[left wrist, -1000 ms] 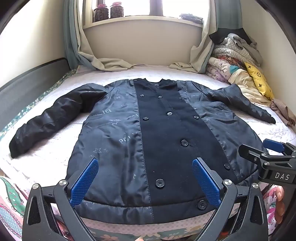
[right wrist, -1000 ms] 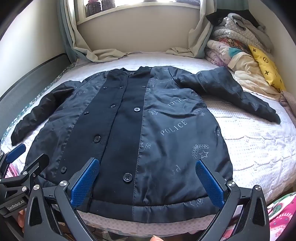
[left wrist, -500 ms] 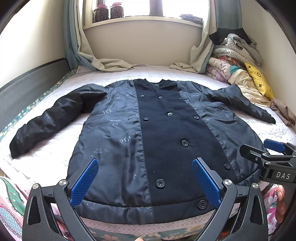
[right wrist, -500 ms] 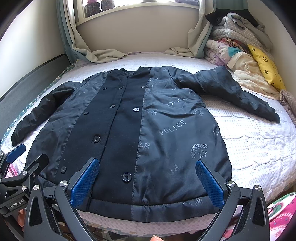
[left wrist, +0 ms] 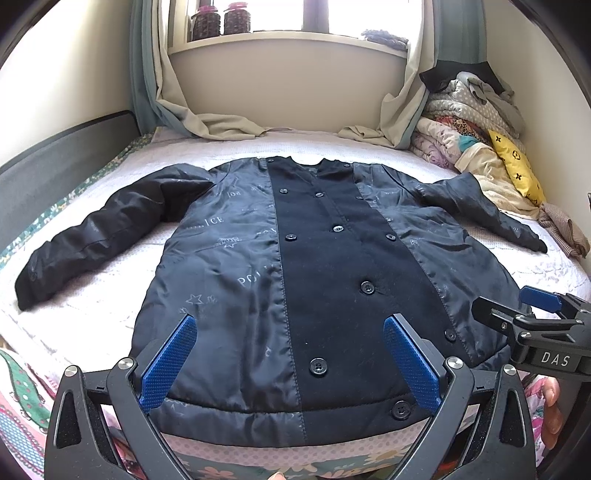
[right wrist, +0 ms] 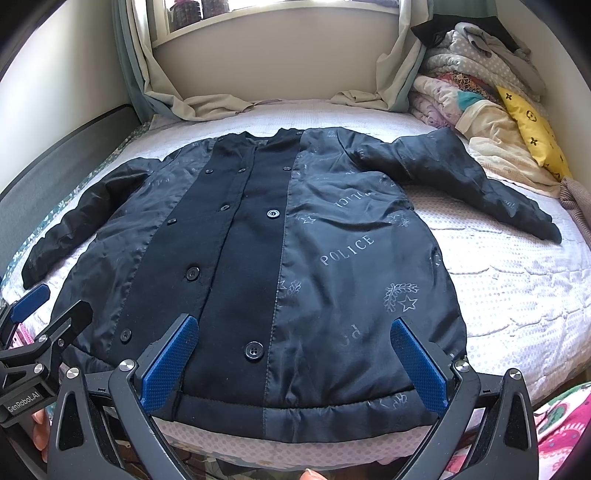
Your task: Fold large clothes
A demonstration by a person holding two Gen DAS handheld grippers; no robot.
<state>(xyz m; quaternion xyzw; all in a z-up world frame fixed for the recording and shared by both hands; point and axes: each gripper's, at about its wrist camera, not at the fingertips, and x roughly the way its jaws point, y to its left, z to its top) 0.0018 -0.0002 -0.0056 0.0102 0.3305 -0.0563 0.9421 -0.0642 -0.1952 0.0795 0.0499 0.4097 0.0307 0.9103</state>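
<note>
With the left tool (left wrist: 288,360) and right tool (right wrist: 293,360) both wide and empty, grip the coat (left wrist: 325,280) hem at lower frame evenly.

One dark coat (left wrist: 295,280) lies on the bed (left wrist: 92,302), with two sleeves spread toward the bed's left and right edges. Two jars (left wrist: 221,22) stand on the windowsill. One yellow cushion (left wrist: 517,173) sits on one heap of bedding (left wrist: 461,122) at the far right corner. Roughly ten buttons show, possibly more. Two grippers: left (left wrist: 288,362), right (right wrist: 295,363).
</note>
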